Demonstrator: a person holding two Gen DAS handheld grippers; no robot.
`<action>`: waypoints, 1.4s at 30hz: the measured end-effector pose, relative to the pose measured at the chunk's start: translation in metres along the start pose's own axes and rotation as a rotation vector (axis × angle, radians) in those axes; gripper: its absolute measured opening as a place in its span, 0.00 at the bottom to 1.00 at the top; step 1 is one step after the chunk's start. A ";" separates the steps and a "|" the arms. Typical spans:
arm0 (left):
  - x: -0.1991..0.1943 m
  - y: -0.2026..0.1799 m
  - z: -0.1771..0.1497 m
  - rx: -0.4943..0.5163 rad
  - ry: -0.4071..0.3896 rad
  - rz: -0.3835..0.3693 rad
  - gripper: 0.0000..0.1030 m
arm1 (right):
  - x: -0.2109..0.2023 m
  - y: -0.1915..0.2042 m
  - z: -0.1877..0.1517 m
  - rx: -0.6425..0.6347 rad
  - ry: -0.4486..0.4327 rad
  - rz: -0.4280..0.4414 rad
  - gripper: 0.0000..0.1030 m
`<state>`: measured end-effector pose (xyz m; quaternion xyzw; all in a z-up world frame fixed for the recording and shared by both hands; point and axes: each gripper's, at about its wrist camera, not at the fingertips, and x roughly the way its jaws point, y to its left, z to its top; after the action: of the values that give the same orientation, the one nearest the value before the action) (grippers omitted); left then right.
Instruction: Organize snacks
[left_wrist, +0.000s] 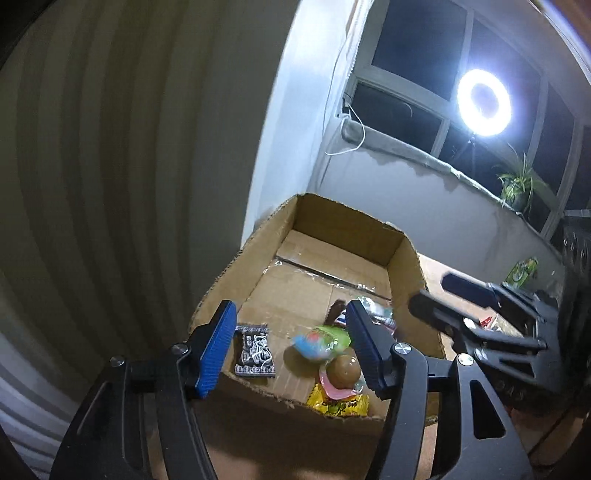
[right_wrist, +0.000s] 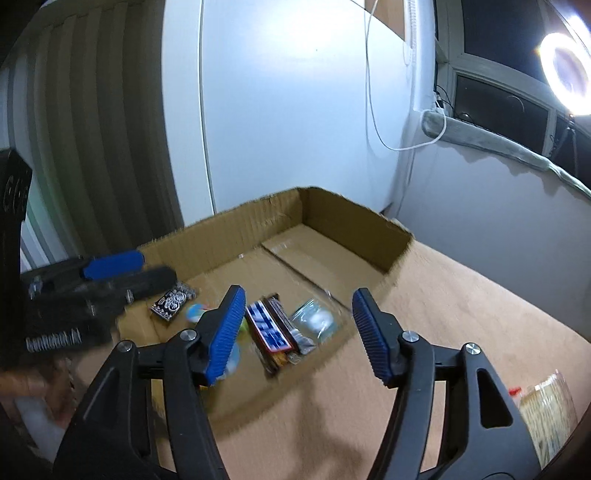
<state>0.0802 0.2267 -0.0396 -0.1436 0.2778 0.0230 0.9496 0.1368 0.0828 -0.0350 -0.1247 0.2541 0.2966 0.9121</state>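
An open cardboard box (left_wrist: 402, 258) (right_wrist: 229, 236) holds the snacks. In the left wrist view I see a black-and-white packet (left_wrist: 255, 349), a blurred green and blue packet (left_wrist: 321, 339), a brown round sweet (left_wrist: 345, 369) and a yellow packet (left_wrist: 338, 404). My left gripper (left_wrist: 291, 347) (right_wrist: 157, 266) is open over the box's near end, its pads touching nothing. The right wrist view shows a blue-and-brown bar (right_wrist: 271, 328) and a clear packet (right_wrist: 316, 319) on the box floor. My right gripper (right_wrist: 297, 332) (left_wrist: 432, 291) is open above them, with nothing held.
The box stands on a brown table top (right_wrist: 461, 295) against a white wall. A pale packet (right_wrist: 550, 410) lies on the table at the near right, and a green packet (left_wrist: 522, 271) stands farther back. A ring light (left_wrist: 484, 103) and a potted plant (left_wrist: 517, 184) are by the window.
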 end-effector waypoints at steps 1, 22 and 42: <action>-0.001 0.000 0.000 0.000 -0.001 0.003 0.59 | -0.007 0.001 -0.005 0.003 -0.008 -0.004 0.62; -0.025 -0.090 -0.012 0.145 0.004 -0.091 0.65 | -0.112 -0.058 -0.106 0.113 0.023 -0.173 0.73; 0.053 -0.249 -0.069 0.470 0.218 -0.224 0.70 | -0.145 -0.160 -0.176 0.259 0.179 -0.263 0.64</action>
<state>0.1196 -0.0338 -0.0585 0.0490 0.3583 -0.1627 0.9180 0.0640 -0.1804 -0.0927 -0.0646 0.3518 0.1277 0.9251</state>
